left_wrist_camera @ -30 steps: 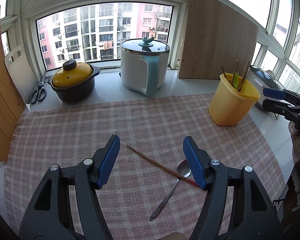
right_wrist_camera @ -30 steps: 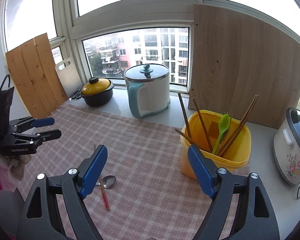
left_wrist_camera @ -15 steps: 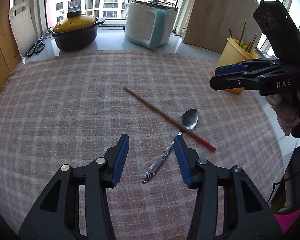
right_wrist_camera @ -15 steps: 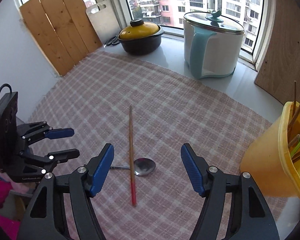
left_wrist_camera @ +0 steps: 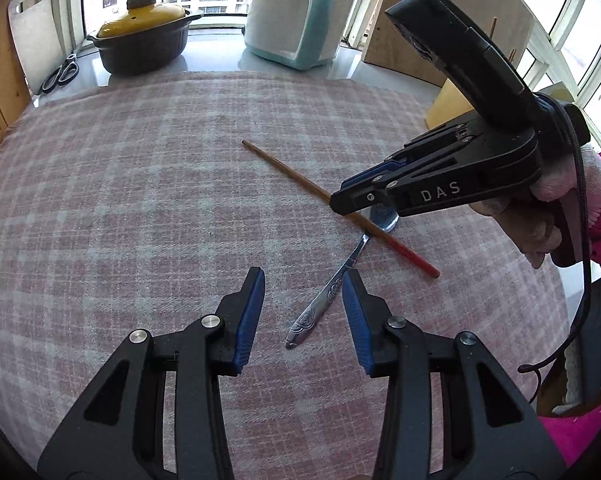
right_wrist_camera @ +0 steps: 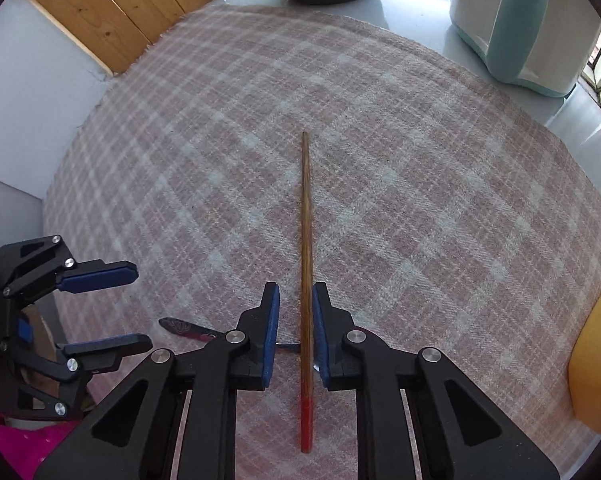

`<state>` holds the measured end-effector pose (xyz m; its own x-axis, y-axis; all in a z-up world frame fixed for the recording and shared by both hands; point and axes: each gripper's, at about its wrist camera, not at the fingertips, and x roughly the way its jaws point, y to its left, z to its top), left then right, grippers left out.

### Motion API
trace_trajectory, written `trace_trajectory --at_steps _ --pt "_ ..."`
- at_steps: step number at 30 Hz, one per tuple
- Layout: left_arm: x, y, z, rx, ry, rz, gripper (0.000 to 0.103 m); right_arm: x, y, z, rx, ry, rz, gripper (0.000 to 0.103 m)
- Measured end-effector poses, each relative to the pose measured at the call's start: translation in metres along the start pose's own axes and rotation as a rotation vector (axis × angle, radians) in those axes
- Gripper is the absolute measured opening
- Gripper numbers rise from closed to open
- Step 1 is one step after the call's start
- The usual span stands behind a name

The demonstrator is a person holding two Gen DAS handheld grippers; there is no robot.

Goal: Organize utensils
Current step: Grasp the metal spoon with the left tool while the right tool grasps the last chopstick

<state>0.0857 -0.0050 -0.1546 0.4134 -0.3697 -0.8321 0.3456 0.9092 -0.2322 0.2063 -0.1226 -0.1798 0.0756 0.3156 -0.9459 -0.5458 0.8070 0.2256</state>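
Now closing right tongs (right_wrist_camera: 295, 322) narrowly around chopstick (right_wrist_camera: 306, 232), lengthwise between pads, untouched yet; left tongs (left_wrist_camera: 303, 308) half-open, closing over spoon (left_wrist_camera: 332, 284).

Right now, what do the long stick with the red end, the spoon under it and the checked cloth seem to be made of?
The long brown stick with the red end looks like wood or bamboo: fine lengthwise grain, matte, its thick end painted red. The shiny grey spoon seems to be polished metal: it mirrors light and has an embossed handle. The pink and white checked cloth looks woven, slightly fuzzy, with a frayed edge.
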Motion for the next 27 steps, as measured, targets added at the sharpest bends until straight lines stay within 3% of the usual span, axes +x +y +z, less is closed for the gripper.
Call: trace_trajectory --at_steps 11,15,27 --pt "0.002 0.006 -0.003 -0.001 0.011 0.0 0.041 0.016 0.007 0.009 -0.013 0.027 -0.073 0.006" --pt "0.009 0.003 -0.001 0.009 0.024 -0.01 0.034 0.016 0.006 0.008 0.007 0.016 -0.068 0.005" --pt "0.04 -0.02 0.006 0.069 0.085 -0.053 0.031 -0.016 -0.022 -0.023 0.116 -0.059 -0.023 0.005"
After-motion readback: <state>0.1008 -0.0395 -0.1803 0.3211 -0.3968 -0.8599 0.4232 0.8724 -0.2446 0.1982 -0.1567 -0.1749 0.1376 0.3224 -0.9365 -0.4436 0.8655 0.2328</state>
